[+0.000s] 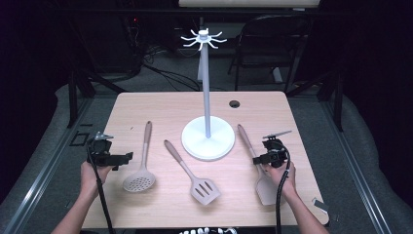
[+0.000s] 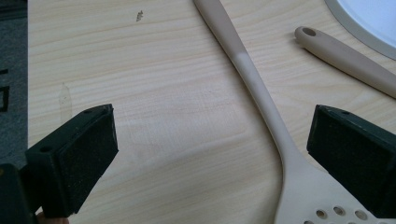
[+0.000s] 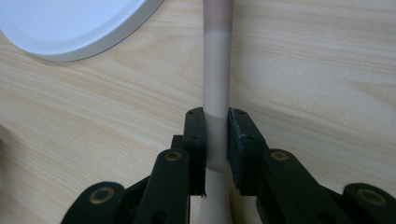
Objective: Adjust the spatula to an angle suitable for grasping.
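Left black hand-held gripper (image 1: pixel 127 157) held low in the left hand (image 1: pixel 91 174), jaws wide apart, gripping nothing. Right black hand-held gripper (image 1: pixel 255 160) in the right hand (image 1: pixel 284 176), jaws pinched together.

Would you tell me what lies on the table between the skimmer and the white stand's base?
In the high view, a slotted turner lies between the skimmer and the stand's base, its handle end toward the base.

Plenty of bare table (image 1: pixel 146 109) at 10 o'clock, but the rack (image 1: pixel 207 139) sits dead centre with the slotted turner (image 1: pixel 194 173) at 6 blocking.
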`<state>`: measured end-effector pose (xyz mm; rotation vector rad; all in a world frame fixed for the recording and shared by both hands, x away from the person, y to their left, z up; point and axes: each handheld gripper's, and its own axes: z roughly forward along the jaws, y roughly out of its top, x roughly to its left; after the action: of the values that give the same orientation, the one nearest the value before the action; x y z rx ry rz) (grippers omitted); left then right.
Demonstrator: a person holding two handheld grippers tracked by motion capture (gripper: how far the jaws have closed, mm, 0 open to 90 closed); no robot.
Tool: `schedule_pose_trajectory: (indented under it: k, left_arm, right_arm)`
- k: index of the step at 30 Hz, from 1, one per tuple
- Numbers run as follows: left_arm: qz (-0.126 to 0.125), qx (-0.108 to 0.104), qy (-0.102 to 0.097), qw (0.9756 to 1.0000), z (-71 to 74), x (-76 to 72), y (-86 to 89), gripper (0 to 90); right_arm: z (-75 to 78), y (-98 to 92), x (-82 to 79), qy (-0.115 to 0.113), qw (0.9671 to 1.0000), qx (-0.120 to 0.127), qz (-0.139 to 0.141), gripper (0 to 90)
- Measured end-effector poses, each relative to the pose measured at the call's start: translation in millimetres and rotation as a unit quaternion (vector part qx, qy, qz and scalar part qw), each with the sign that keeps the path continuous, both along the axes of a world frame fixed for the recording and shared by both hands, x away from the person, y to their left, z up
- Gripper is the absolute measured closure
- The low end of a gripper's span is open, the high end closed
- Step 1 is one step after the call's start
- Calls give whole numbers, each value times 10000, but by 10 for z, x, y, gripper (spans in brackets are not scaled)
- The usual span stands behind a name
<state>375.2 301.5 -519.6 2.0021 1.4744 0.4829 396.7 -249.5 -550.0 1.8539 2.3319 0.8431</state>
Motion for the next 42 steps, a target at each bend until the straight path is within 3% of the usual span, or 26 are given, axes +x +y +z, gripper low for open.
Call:
schedule_pose_trajectory:
  k: [8, 14, 20, 42]
  left_arm:
    - [-6, -24, 1, 10000, 3, -2, 11, 17]
    - [3, -43, -12, 10000, 9, -7, 12, 17]
    - [-16, 4, -66, 10000, 16, -10, 1, 17]
    - [-35, -14, -127, 9999, 40, -26, -29, 17]
  right_arm:
    - [131, -27, -30, -240, 9996, 82, 94, 787]
    - [260, -15, -82, -558, 9983, 79, 139, 787]
    - [365, -16, -126, -693, 9972, 123, 243, 787]
    - [737, 2, -285, -1395, 9888, 258, 463, 787]
